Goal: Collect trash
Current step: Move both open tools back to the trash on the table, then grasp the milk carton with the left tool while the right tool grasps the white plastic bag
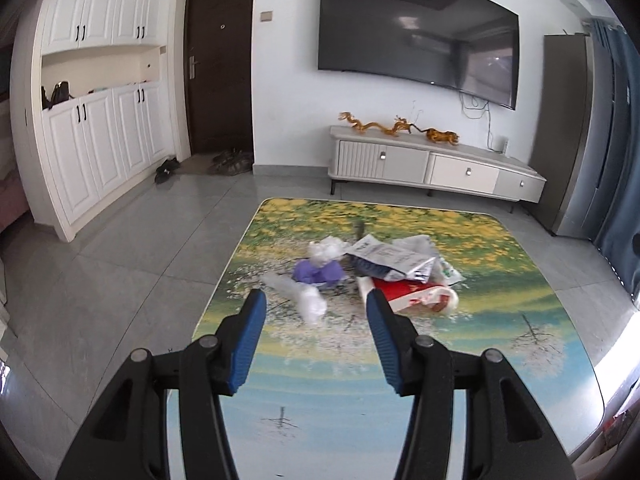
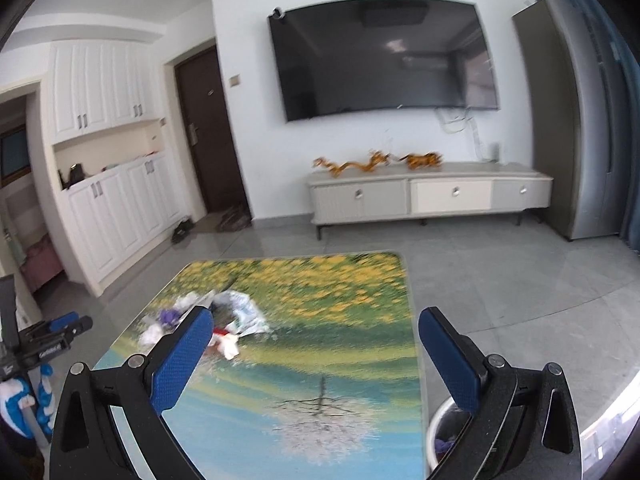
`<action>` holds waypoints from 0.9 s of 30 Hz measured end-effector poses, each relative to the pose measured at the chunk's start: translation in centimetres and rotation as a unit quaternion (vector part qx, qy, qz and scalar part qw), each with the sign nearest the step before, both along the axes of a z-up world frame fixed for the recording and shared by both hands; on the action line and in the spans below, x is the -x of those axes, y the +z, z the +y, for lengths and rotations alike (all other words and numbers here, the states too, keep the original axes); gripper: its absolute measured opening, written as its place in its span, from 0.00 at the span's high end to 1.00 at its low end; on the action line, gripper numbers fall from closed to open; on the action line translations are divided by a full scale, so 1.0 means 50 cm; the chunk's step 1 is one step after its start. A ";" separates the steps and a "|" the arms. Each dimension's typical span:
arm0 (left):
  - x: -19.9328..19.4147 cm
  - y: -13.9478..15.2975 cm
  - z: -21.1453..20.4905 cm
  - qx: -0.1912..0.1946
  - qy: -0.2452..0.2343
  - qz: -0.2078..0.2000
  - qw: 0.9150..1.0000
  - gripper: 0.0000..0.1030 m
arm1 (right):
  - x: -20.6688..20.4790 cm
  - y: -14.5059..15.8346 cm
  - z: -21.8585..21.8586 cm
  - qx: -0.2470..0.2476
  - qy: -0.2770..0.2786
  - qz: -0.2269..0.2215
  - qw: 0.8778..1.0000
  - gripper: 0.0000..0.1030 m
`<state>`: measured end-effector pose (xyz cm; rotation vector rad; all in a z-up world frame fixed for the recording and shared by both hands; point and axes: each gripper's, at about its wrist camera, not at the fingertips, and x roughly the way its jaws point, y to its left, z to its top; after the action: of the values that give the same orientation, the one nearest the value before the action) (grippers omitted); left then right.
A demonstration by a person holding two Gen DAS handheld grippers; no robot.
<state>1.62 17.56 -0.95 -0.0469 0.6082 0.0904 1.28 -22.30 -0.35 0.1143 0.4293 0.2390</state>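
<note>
Printed in yellows, greens and blues, the low table (image 1: pixel 500 320) carries a loose trash heap (image 1: pixel 372 268) ahead of the left gripper (image 1: pixel 316 312), whose fingers are spread with nothing between them. The right gripper (image 2: pixel 316 340) is released too, the heap beyond its left finger. A bin (image 2: pixel 444 432) sits below its right finger. The red packet (image 1: pixel 404 292) looks crinkly and light; the white tissue wad (image 1: pixel 312 304), nearest, should squash easily if pinched across its middle.
</note>
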 end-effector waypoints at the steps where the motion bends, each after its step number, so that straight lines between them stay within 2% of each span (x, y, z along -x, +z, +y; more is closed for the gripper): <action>1: -0.003 -0.003 0.004 0.002 -0.004 0.003 1.000 0.51 | -0.008 -0.005 0.008 0.001 0.007 0.005 1.000 0.00; 6: -0.038 -0.047 -0.012 0.010 -0.064 0.042 0.997 0.51 | -0.075 -0.048 0.068 0.004 0.058 0.040 0.997 0.00; 10: -0.069 -0.077 -0.030 0.020 -0.084 0.063 0.994 0.51 | -0.134 -0.077 0.113 0.016 0.086 0.067 0.994 0.10; 17: -0.135 -0.111 -0.047 0.045 -0.121 0.090 0.988 0.51 | -0.244 -0.133 0.181 0.031 0.128 0.113 0.985 0.19; 22: -0.184 -0.108 -0.050 0.076 -0.139 0.096 0.983 0.51 | -0.294 -0.154 0.223 0.022 0.170 0.131 0.976 0.19; 27: -0.251 -0.094 -0.051 0.115 -0.135 0.107 0.978 0.51 | -0.353 -0.177 0.240 0.035 0.164 0.147 0.975 0.19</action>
<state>14.17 15.03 -5.62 -0.1790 0.8338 -0.2412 18.95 -10.31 -9.18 0.0085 0.7516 0.5348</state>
